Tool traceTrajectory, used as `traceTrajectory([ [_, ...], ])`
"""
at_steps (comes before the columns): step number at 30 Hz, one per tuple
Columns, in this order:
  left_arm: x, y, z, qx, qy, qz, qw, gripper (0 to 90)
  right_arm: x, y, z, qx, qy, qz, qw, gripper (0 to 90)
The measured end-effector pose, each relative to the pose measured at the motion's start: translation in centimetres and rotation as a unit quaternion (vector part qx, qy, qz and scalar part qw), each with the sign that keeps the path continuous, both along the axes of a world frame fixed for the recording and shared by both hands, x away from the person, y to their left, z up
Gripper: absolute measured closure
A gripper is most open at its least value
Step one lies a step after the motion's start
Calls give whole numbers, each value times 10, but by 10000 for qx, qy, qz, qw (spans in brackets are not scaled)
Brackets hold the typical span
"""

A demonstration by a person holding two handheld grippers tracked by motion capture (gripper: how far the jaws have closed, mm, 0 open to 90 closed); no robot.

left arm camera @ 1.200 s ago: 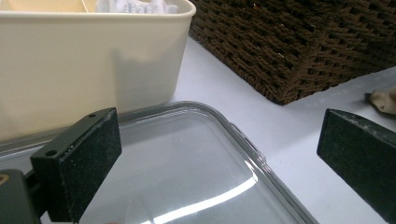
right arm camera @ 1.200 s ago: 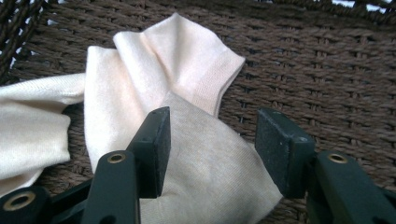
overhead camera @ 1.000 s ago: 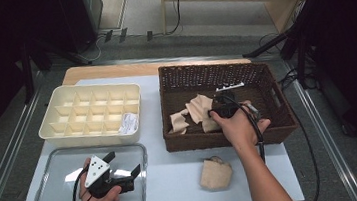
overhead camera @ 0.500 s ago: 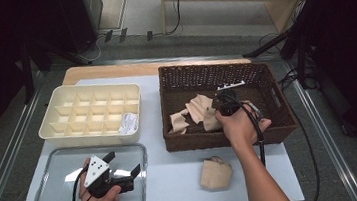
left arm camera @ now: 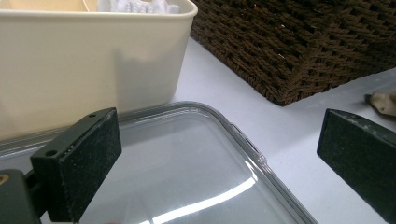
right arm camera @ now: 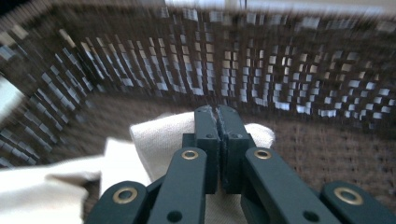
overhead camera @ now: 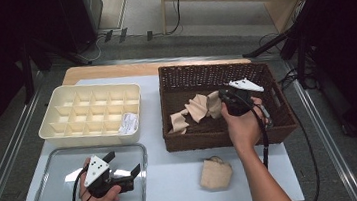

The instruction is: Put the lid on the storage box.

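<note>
A beige cloth (overhead camera: 199,107) lies crumpled inside the dark wicker basket (overhead camera: 203,69). My right gripper (overhead camera: 219,98) is shut on one end of it and holds that end raised off the basket floor. In the right gripper view the two jaws (right arm camera: 217,116) meet with the cloth (right arm camera: 159,135) pinched between them, in front of the basket wall (right arm camera: 187,56). My left gripper (overhead camera: 123,163) stands open low over the clear tray (overhead camera: 50,194) with nothing between its jaws (left arm camera: 219,158).
A cream compartment box (overhead camera: 92,114) sits behind the tray with a white packet (overhead camera: 128,123) in one corner cell. A second folded beige cloth (overhead camera: 215,173) lies on the white table in front of the basket. The tray's rim (left arm camera: 247,144) runs close to the basket's corner (left arm camera: 280,93).
My right gripper has risen a little inside the basket, pulling one end of the beige cloth up with it. The left gripper has kept still.
</note>
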State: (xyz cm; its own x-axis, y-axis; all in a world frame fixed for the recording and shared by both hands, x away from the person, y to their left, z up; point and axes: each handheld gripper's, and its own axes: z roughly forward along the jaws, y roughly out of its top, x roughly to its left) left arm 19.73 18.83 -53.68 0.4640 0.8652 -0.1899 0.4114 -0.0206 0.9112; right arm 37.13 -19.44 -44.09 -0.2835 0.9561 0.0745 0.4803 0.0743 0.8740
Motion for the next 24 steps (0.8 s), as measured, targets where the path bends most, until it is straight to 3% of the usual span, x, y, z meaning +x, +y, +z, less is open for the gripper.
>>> traceTrajectory([
  [5,0,-1,0,33,-7,21,10000,0,-10,-4,8,163,-487,22,9987,892],
  [9,0,-1,0,12,0,34,10000,0,-18,-6,14,458,-629,35,9970,892],
  [13,-1,0,0,14,-21,40,10000,0,-30,-2,18,500,-829,204,9951,892],
  [16,-1,0,1,25,-72,79,9999,0,-40,-1,20,676,-895,453,9927,892],
  [24,-2,-2,3,25,-186,188,9996,0,-68,-1,26,797,-1099,595,9890,892],
])
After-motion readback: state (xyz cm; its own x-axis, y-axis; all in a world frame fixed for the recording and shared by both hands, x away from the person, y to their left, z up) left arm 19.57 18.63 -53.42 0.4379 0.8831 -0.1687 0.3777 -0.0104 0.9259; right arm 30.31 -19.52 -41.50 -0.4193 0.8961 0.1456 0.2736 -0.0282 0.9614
